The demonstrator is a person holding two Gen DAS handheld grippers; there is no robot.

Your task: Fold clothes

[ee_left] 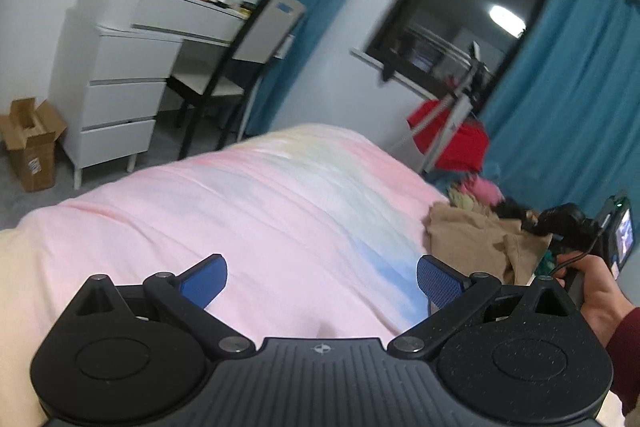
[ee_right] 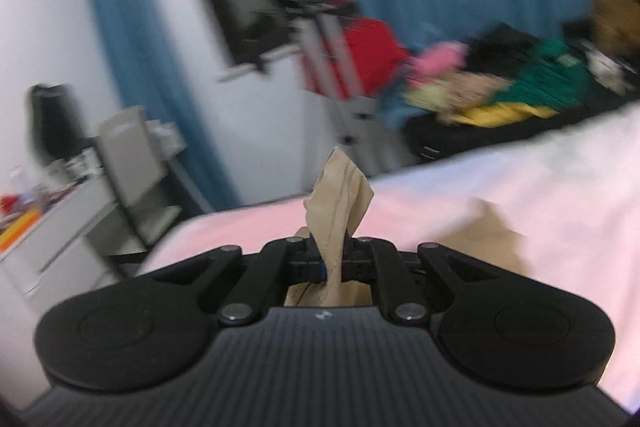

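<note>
Right gripper (ee_right: 335,259), nearest: fingers (ee_right: 360,267) clamped tight on a pinched corner of the tan garment (ee_right: 340,203).
Bed (ee_left: 248,211), pink quilt: carries that garment, heaped at its far right edge.
Tan garment: soft, light, limp cloth; likely droops and bunches, so best taken by corners or hems, one in each gripper.
Left gripper (ee_left: 322,281): fingers spread wide, empty, above bare quilt.

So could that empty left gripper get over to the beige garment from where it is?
Probably yes. The left gripper is open with nothing between its fingers, and only bare pink bedspread lies between it and the beige garment, which the right gripper already pinches.
</note>
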